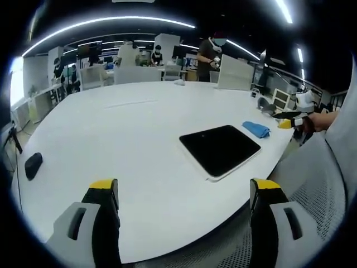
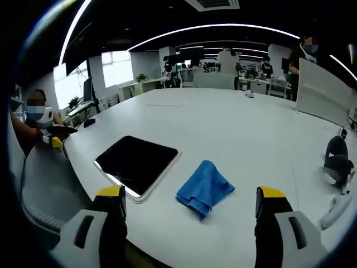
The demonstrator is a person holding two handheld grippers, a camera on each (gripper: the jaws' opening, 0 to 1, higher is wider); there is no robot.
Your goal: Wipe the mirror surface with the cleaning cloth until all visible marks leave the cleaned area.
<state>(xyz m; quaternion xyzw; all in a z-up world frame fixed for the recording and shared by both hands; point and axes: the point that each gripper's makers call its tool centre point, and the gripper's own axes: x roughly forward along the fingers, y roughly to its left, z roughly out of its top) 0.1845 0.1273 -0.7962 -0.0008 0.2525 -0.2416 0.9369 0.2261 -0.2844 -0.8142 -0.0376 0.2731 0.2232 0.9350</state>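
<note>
1. Cloth pickup is looking like the step in hand: the crumpled blue cleaning cloth (image 2: 204, 188) is lying on the table just beside the dark rectangular mirror with a pale rim (image 2: 136, 163), untouched.
2. The right gripper (image 2: 189, 204) is hovering above the table edge with its yellow-tipped jaws spread wide and nothing between them; the cloth is sitting ahead, between the two jaws' lines.
3. The left gripper (image 1: 184, 192) is likewise hanging open and empty, facing the mirror (image 1: 220, 149) from the other side, with the cloth (image 1: 256, 129) beyond it.
4. To do it well, I would be lowering the right gripper straight onto the raised fold of the cloth, pinching plenty of fabric, and avoiding dragging it off the near edge.
5. The large white rounded table (image 2: 234, 128) is looking smooth and mostly bare near the mirror.
6. An open office with desks, strip lights and several people is lying behind.
</note>
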